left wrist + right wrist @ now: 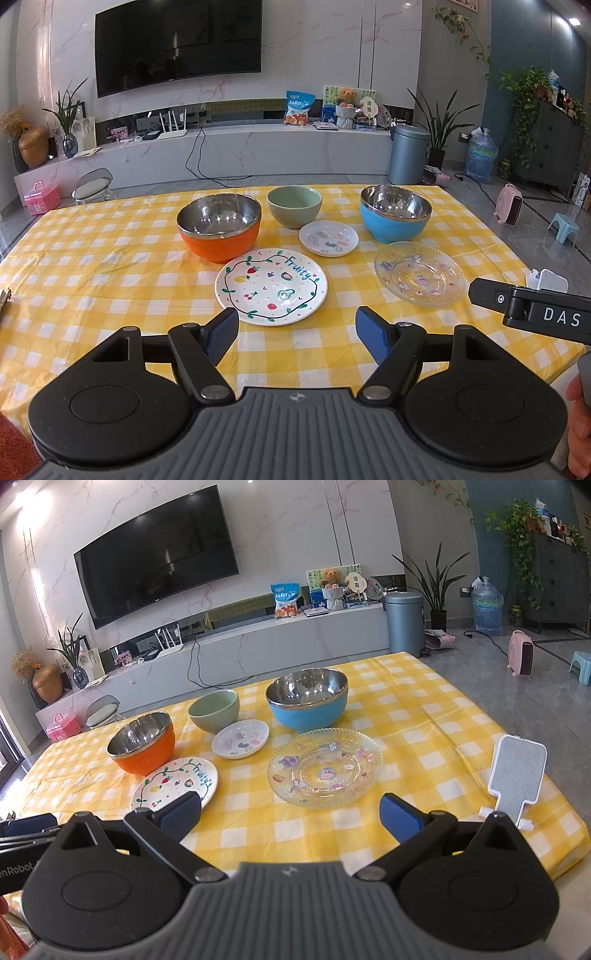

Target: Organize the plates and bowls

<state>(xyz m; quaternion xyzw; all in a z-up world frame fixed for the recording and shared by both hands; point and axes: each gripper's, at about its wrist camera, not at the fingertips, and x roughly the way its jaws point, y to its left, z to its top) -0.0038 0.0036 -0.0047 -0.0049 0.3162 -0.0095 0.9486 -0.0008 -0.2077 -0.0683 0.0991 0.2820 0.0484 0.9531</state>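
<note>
On the yellow checked tablecloth stand an orange bowl point(219, 229) point(143, 741), a green bowl point(294, 206) point(214, 710) and a blue bowl point(395, 212) point(307, 700), all upright and apart. In front of them lie a white "Fruity" plate point(270, 286) point(173, 784), a small white saucer point(328, 238) point(240, 738) and a clear glass plate point(419, 273) point(325, 768). My left gripper point(297, 334) is open just short of the Fruity plate, holding nothing. My right gripper point(291, 814) is open just short of the glass plate, also holding nothing.
A white phone stand point(515, 771) point(546, 280) sits near the table's right edge. The right gripper's body point(532, 310) shows at the right of the left wrist view, with a hand point(580, 424) below it. Beyond the table's far edge are a chair point(92, 184) and a bin point(408, 153).
</note>
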